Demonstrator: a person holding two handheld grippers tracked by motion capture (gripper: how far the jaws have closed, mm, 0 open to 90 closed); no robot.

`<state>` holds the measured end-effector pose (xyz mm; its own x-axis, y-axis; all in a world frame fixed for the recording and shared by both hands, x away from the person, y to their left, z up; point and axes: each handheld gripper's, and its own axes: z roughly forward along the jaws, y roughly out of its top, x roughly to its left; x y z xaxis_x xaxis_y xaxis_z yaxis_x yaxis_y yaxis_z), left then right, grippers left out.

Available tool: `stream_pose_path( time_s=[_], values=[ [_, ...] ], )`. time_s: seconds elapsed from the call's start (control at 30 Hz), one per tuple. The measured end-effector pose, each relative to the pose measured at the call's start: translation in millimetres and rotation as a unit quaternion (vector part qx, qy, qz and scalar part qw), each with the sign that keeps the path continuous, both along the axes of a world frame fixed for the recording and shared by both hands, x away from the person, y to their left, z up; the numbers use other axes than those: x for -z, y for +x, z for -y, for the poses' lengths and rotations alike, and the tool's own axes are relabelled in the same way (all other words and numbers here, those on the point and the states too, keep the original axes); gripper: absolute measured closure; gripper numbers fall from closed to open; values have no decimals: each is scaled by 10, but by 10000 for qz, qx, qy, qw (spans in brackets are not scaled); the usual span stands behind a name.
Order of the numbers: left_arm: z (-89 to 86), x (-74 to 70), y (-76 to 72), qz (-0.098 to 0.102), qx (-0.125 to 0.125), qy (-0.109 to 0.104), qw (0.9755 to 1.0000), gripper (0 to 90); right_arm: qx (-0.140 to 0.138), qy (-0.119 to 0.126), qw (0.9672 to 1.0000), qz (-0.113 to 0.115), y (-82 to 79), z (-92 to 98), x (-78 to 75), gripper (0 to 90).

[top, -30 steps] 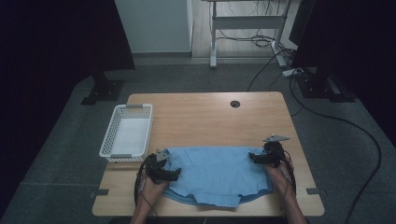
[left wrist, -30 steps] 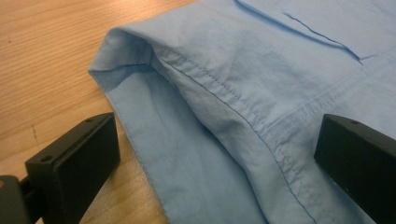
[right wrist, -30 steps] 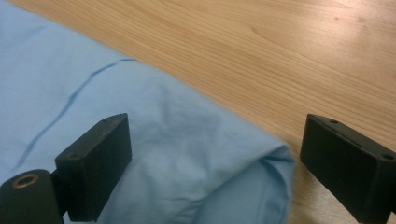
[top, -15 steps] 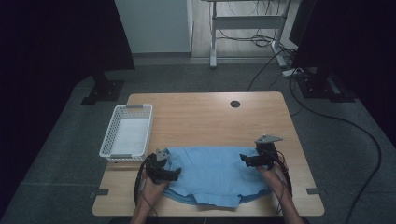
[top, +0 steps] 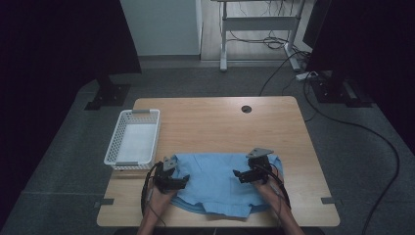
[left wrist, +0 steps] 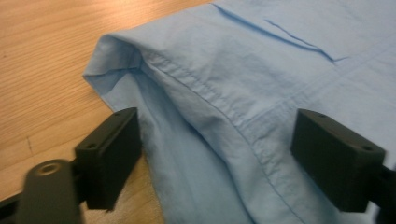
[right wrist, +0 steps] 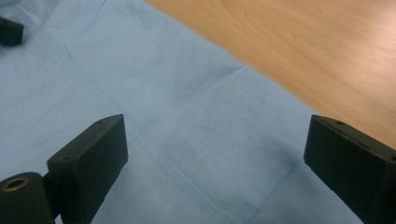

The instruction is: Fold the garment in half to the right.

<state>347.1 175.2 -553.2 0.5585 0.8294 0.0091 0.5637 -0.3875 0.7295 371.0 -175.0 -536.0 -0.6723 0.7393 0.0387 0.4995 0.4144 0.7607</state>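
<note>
Left gripper view: shirt [left wrist: 261,70] hem lies between the left hand-held gripper's [left wrist: 217,149] closing, still parted jaws.

White mesh basket [top: 132,138] sits on wooden table [top: 210,122], left side. Round cable hole [top: 246,108] near far edge. Grey desk frame [top: 254,22] behind; black cable [top: 372,132] across floor.

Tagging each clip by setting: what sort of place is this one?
Probably a lab or studio set up for recording, not a home: a lone wooden table stands on grey floor between dark curtains, with loose cables and a metal desk frame behind.
</note>
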Motion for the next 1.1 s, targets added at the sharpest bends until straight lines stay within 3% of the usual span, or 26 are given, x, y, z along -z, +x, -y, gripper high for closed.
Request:
stream_pose_path(
  time_s=[0.1, 0.23, 0.3, 0.4, 0.47, 0.67, 0.9, 1.1],
  values=[
    [3, -4, -11, 51, 78, -48, 9999, 231, -27, -115, 9999, -19, 6, -67, 88, 52],
    [19, -10, -30, 116, 222, -147, 9996, 434, -42, -347, 9994, -83, 32, -124, 232, 31],
    [30, -12, -39, 121, 260, -196, 9994, 550, -46, -329, 9994, -87, 35, -128, 233, 31],
    [45, -13, -39, 24, 319, -357, 9989, 744, -45, -329, 9994, -88, 33, -128, 234, 31],
    [45, -18, -26, -105, 306, -477, 9983, 823, -42, -329, 9994, -87, 33, -129, 234, 31],
    [36, -86, 25, -292, 226, -669, 9971, 856, -20, -331, 9994, -90, 30, -134, 234, 31],
    [142, -537, -3, 52, 409, -1033, 9938, 857, -1, -331, 9994, -86, 41, -176, 234, 31],
    [395, -965, 10, 393, 744, -1076, 9906, 858, -22, -337, 9994, -87, 72, -270, 233, 30]
  ],
)
